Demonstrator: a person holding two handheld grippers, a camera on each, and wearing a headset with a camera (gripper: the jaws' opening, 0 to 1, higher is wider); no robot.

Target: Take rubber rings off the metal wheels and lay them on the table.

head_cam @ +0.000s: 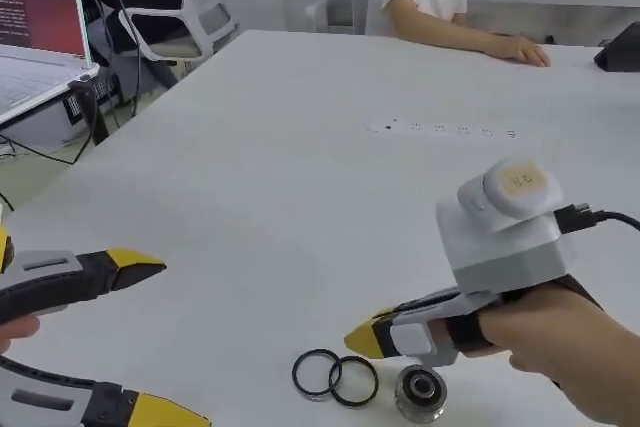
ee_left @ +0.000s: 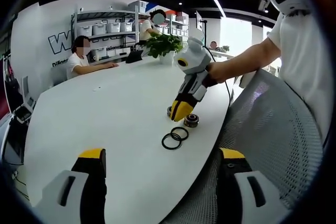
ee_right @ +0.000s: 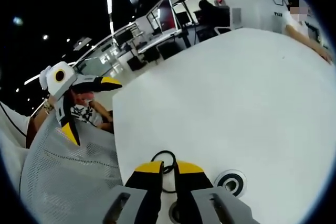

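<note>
1. Hovering low over the white surface, the right tool has its jaws drawn almost together, and nothing shows between them
2. Just ahead of its yellow tips, two black rubber rings lie flat on the surface, overlapping each other
3. Beside the rings and right under that tool's body sits a metal wheel, upright on its face
4. Over to the far side of the rings from the right tool, the left tool is spread wide apart, holding nothing, well clear of the rings and the wheel
</note>
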